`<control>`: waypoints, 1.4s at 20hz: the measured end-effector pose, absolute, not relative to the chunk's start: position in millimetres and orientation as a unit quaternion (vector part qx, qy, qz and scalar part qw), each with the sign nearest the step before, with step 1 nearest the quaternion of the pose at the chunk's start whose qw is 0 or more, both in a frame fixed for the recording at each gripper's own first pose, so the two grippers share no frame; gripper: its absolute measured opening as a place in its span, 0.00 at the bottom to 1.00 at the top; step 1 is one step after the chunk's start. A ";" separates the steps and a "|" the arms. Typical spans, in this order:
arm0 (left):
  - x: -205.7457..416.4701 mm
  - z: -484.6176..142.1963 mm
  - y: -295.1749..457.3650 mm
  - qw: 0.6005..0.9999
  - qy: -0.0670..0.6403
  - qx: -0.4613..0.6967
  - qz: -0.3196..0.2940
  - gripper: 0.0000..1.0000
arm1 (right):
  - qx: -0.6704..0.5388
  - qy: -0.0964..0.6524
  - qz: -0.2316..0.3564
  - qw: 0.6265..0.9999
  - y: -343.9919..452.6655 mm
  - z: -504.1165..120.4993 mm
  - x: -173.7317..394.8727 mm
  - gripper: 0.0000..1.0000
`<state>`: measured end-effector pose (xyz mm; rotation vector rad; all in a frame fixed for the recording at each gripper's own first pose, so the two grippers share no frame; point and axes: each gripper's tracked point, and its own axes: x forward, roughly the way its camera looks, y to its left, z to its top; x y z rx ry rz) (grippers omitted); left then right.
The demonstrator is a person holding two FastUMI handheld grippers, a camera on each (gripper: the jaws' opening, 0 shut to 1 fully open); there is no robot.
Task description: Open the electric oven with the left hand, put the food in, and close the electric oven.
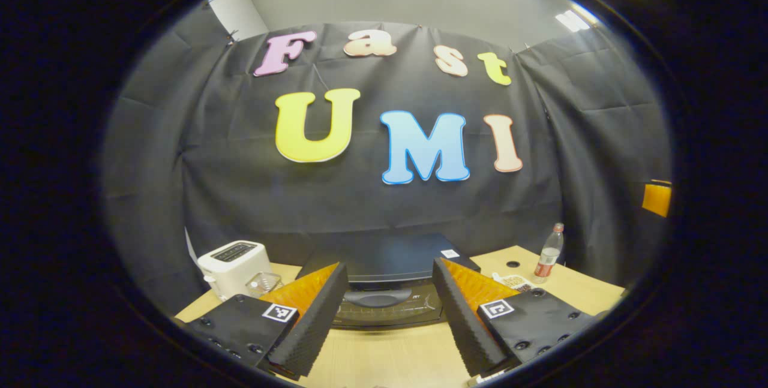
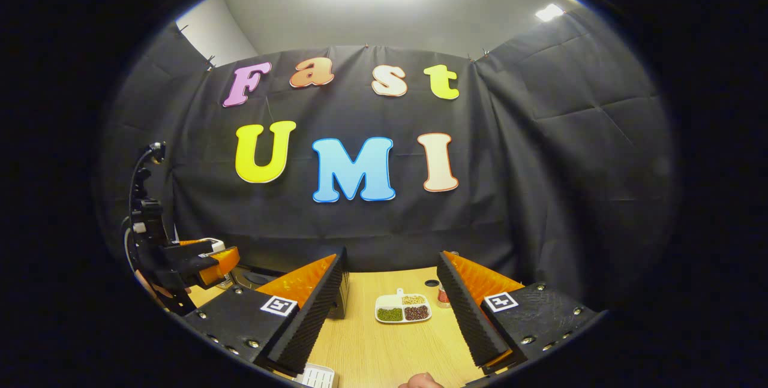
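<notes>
Two black-padded fingers of the left gripper (image 1: 389, 316) spread wide and empty at the bottom of the left gripper view, framing the dark electric oven (image 1: 389, 268) at lower centre, door seemingly shut, on the wooden table (image 1: 390, 358). Right gripper (image 2: 390, 316), also wide and empty, frames the smaller divided food tray (image 2: 403, 307) at lower centre of its view. Likely risks: the pads slipping off the shallow door handle (image 1: 375, 298), or the tray tilting and spilling.
</notes>
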<state>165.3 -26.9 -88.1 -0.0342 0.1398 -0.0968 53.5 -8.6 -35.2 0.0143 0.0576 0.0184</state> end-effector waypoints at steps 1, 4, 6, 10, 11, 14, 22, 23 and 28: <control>148.5 -73.8 -27.1 0.997 0.061 -0.016 -0.041 0.99 | 0.010 0.027 0.016 0.999 -13.7 -34.4 50.2 0.98; 106.2 -44.9 -30.6 0.999 0.041 -0.003 -0.016 0.99 | 0.014 0.020 0.032 0.999 -30.8 -30.6 37.1 0.98; 74.7 -31.8 -32.6 0.999 0.036 0.005 0.000 0.99 | 0.013 0.018 0.041 0.999 -39.7 -29.7 30.1 0.97; 20.5 -17.3 -41.2 1.000 0.028 0.002 0.011 0.99 | 0.014 0.014 0.054 0.998 -47.3 -25.7 12.2 0.97; 8.4 -13.7 -41.7 1.000 0.027 0.004 0.010 0.99 | 0.019 0.012 0.057 0.998 -47.6 -23.8 6.0 0.97; -20.8 -6.3 -32.9 1.000 0.023 0.015 0.014 0.99 | 0.023 0.010 0.059 0.998 -44.2 -25.5 -2.8 0.97; -30.8 -2.4 -2.6 0.999 0.022 -0.011 0.023 0.96 | 0.037 0.015 0.050 0.998 -21.0 -25.1 -8.6 0.97; -29.3 -2.7 1.1 0.999 0.022 -0.010 0.023 0.94 | 0.035 0.014 0.050 0.998 -17.7 -23.9 -8.3 0.97; -28.5 -4.2 16.8 0.999 0.023 -0.013 0.031 0.98 | 0.020 0.016 0.054 0.998 -8.5 -24.8 -8.8 0.97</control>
